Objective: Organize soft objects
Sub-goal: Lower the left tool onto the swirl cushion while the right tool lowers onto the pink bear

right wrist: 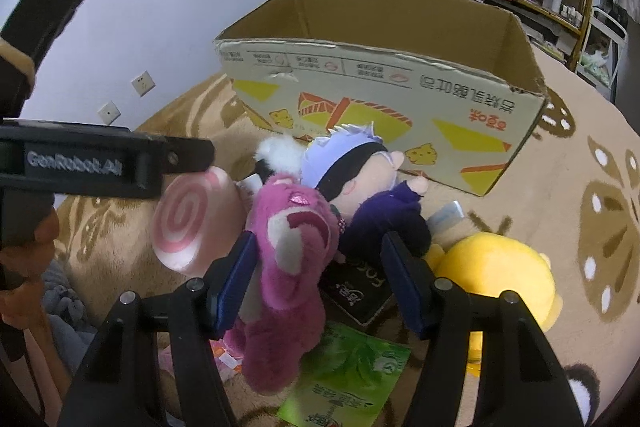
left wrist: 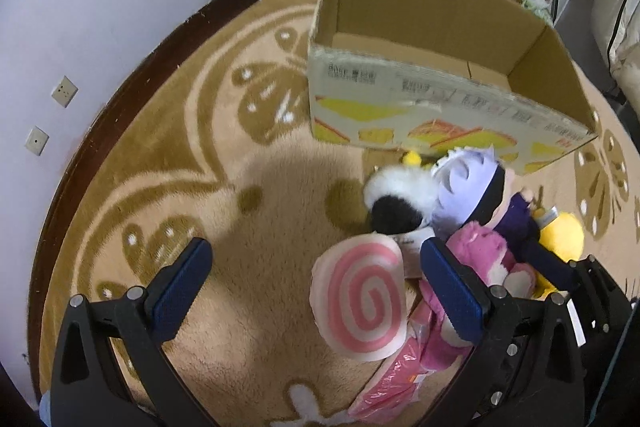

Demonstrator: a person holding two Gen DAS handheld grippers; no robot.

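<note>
Soft objects: a heap on the beige patterned carpet (left wrist: pixel 248 227), just in front of an open, empty brown cardboard box (left wrist: pixel 440 39). Items: round pink-and-white swirl cushion (left wrist: pixel 362 301); magenta plush bear (right wrist: pixel 292 251); white-haired doll in dark purple clothes with a black blindfold (right wrist: pixel 360 179); yellow rounded plush (right wrist: pixel 496 271); black-and-white fluffy plush (left wrist: pixel 400 199). Left gripper (left wrist: pixel 316 283): jaws wide apart, holding nothing, the swirl cushion lying between them. Right gripper (right wrist: pixel 320 275): jaws wide apart, holding nothing, straddling the magenta bear's flank. Step, as judged: first pick-up, nothing yet boxed. Next move calls for closing on the bear's body and lifting it over the box wall. Unclear: a green packet (right wrist: pixel 348 379) and a dark flat pack (right wrist: pixel 360 291) sit partly buried; the pink wrapper (left wrist: pixel 392 387) under the cushion is cut off.
</note>
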